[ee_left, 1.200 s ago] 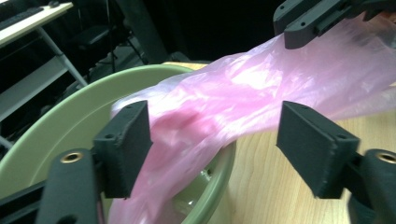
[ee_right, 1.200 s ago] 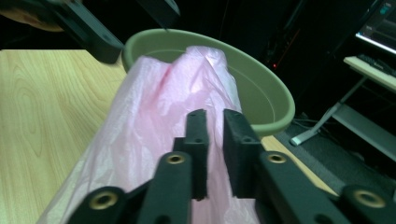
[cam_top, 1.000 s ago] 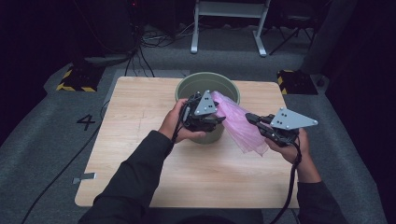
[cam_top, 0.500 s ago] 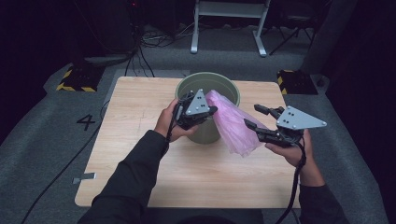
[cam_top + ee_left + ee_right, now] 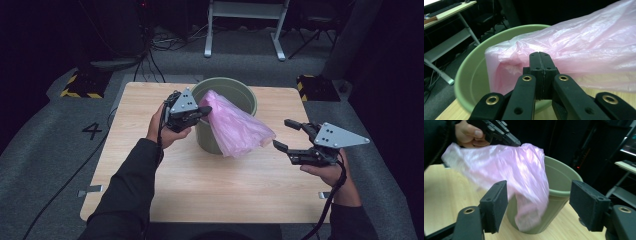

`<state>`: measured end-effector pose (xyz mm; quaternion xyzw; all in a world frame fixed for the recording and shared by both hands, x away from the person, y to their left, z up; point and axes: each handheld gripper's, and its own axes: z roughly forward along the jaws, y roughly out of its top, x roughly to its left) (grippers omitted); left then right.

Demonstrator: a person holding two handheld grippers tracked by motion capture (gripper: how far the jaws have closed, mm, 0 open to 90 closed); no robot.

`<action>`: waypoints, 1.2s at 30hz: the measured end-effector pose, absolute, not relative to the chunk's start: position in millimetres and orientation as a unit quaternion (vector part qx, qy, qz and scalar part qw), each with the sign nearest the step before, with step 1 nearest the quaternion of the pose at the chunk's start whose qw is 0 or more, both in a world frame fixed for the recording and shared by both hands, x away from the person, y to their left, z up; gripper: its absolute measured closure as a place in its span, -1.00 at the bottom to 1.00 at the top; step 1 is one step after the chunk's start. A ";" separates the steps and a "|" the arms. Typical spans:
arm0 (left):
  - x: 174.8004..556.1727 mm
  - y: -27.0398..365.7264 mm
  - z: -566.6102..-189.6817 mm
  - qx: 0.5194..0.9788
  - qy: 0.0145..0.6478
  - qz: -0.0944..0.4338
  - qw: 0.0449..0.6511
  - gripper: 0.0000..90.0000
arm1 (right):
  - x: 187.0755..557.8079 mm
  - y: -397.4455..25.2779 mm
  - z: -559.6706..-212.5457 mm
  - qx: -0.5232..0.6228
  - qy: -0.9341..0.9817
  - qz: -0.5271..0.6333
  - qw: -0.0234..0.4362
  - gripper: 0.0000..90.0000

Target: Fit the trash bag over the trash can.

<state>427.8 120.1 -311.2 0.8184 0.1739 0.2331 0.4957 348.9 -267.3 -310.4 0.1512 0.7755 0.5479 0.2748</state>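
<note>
A pale green bucket (image 5: 239, 89) stands upright on the wooden table (image 5: 150, 165). A thin pink plastic bag (image 5: 235, 127) hangs over the bucket's near rim and trails down toward the right. My left gripper (image 5: 204, 109) is shut on the bag's upper edge just left of the bucket; in the left gripper view its jaws (image 5: 539, 62) pinch the pink film (image 5: 584, 52) above the green rim (image 5: 469, 72). My right gripper (image 5: 286, 135) stands open to the right of the bag, apart from it, with the bag (image 5: 506, 167) and bucket (image 5: 559, 182) beyond its pads.
The table's front half is bare wood. Grey carpet surrounds the table, with a painted 4 (image 5: 93, 131) at the left. Cables and a white desk frame (image 5: 245, 25) lie behind. Yellow-black striped blocks (image 5: 80, 85) sit at both far corners.
My right gripper let go of the bag, opened and drew back to the right. The bag's free end dropped and now hangs from my left gripper, which rose slightly by the bucket.
</note>
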 end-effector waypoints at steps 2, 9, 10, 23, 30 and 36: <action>429.0 123.7 -311.7 0.817 0.179 0.233 0.496 1.00 | 351.9 -269.7 -315.1 0.162 0.778 0.541 0.275 -0.31; 431.1 128.6 -313.6 0.815 0.181 0.224 0.502 1.00 | 367.9 -255.0 -331.9 0.179 0.792 0.514 0.275 0.12; 431.1 129.3 -313.9 0.816 0.180 0.224 0.502 1.00 | 371.0 -254.1 -333.3 0.182 0.790 0.519 0.271 0.26; 409.1 138.4 -312.6 0.808 0.181 0.217 0.518 -0.07 | 380.6 -244.2 -331.2 0.181 0.781 0.527 0.281 1.00; 364.1 109.6 -302.1 0.811 0.118 0.212 0.532 -0.37 | 379.4 -237.6 -327.3 0.182 0.784 0.513 0.299 1.00; 344.1 74.7 -300.0 0.821 0.090 0.199 0.528 -0.43 | 375.5 -230.6 -323.9 0.184 0.787 0.498 0.316 1.00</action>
